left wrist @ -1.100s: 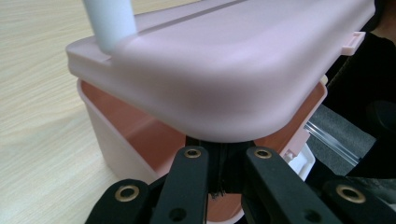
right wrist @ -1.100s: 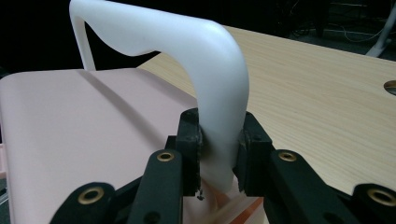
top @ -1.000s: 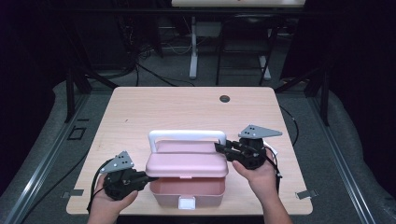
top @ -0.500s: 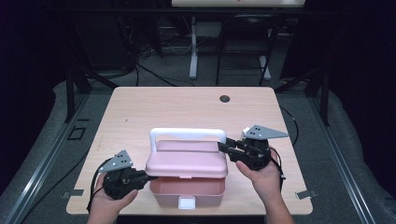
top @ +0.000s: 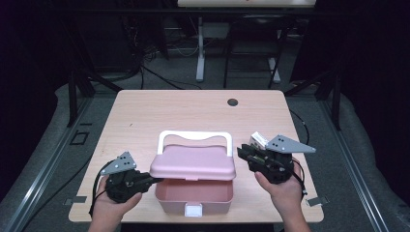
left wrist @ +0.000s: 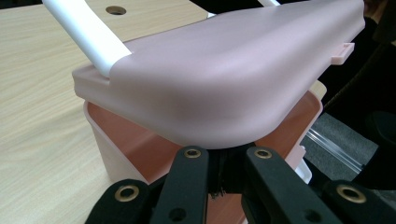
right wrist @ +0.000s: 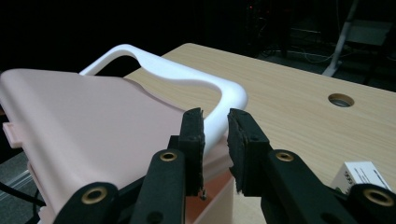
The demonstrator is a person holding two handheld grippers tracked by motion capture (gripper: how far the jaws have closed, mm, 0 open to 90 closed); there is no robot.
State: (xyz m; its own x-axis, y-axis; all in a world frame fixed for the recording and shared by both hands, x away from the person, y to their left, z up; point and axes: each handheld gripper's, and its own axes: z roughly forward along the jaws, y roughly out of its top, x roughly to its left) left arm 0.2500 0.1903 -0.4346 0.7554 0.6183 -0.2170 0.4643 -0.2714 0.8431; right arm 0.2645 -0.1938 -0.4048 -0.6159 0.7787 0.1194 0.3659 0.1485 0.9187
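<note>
1. Lid (top: 192, 163) of the pink box (top: 193, 195) is the work in hand: the box sits at the middle of the table's (top: 145, 116) near edge, its lid raised at the front and tilted back toward the white handle (top: 193, 137).
2. Left gripper (top: 153, 180) has its jaws pressed together on the lid's near-left rim. My advice is to keep that pinch firm and lift in an arc about the rear hinge, not straight up, so the base does not drag.
3. Right gripper (top: 240, 152) stands just beside the lid's right edge, jaws a little apart with nothing between them; they have just been closing. It could steady the base or take the far rim.
4. Left gripper view shows the box's inner walls (left wrist: 140, 144) under the lid, which look empty as far as can be seen.
5. Right gripper view shows a small white carton (right wrist: 362, 175) lying near the right edge, and the cable hole (right wrist: 340, 100) at the far edge.
</note>
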